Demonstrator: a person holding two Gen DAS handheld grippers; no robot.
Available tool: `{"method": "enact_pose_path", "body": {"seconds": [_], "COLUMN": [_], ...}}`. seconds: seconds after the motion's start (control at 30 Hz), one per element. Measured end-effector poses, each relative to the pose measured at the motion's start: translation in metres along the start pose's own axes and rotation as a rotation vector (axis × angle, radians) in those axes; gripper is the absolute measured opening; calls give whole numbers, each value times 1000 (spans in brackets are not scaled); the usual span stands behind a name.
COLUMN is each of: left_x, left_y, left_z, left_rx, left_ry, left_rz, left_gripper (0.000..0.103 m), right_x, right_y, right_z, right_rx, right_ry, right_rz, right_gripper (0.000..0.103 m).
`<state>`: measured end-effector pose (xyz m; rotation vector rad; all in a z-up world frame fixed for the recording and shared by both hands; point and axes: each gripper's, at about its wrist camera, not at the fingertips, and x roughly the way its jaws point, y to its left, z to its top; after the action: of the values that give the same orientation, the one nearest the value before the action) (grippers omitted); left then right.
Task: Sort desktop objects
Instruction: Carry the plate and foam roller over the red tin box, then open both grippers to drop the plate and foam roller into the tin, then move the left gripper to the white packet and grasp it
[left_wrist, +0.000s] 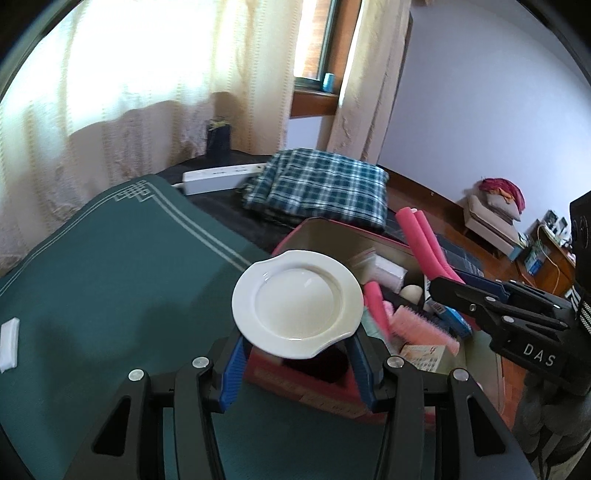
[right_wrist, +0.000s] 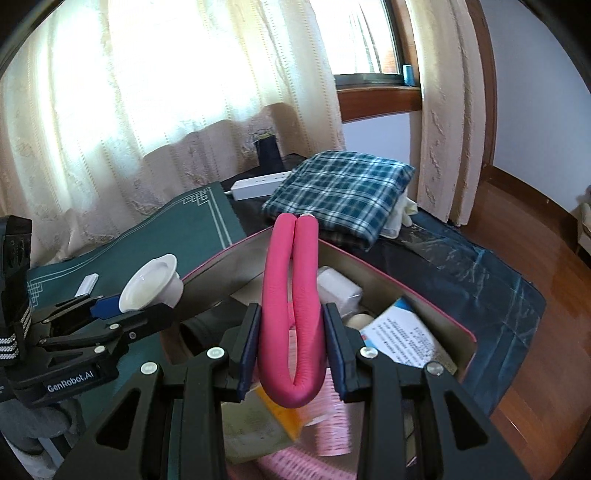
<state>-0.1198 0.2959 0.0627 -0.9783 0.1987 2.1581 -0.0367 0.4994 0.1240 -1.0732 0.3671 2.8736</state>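
Green mat (left_wrist: 110, 266) over dark table, lace curtains (right_wrist: 147, 92) at twelve o'clock, folded plaid cloth (right_wrist: 343, 184) beyond. Open cardboard box (right_wrist: 424, 295) crammed with brushes, packets. Left gripper (left_wrist: 295, 354) clamped on white plate (left_wrist: 297, 304). Right gripper (right_wrist: 291, 332) squeezing folded pink foam tube (right_wrist: 291, 295) above box.

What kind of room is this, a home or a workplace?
Most likely a room in a home: lace curtains over the window, a folded plaid cloth on the table, and a wooden floor.

Left gripper (left_wrist: 297, 363) clamping white plate (left_wrist: 297, 304) (level) — green mat (left_wrist: 110, 280) beneath
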Motion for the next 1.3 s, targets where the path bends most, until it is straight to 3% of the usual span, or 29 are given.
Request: {"method": "enact_pose_path", "body": {"seconds": [0.13,0.17,0.2,0.3,0.73,1.0,1.3], "left_x": [9,12,12,12,-7,-29,-51], "left_y": [-10,-12,-12,-8,43,115,227], "left_z": [6,6,7,7,-2,-20,-52], "left_rx": [10,12,11,-1,-78,-179,-311], "left_ry": [16,19,20,18,-6,-27,-8], "left_rz": [-28,-32,-31,-27,58,176,382], "left_gripper": [52,58,65,66,66,66,66], "right_x": [4,3,4,1,-2,4,21], "right_y": [-11,-12,-14,-16,17,58,101], "right_z": [2,2,2,3,3,0,-12], "right_rx": [40,42,46,62,26,-34,-105], "right_ry": [3,3,4,-7,-23,-16,20], "right_rz": [-12,-15,-18,-19,26,80,132], "right_gripper": [38,38,41,60,61,63,64]}}
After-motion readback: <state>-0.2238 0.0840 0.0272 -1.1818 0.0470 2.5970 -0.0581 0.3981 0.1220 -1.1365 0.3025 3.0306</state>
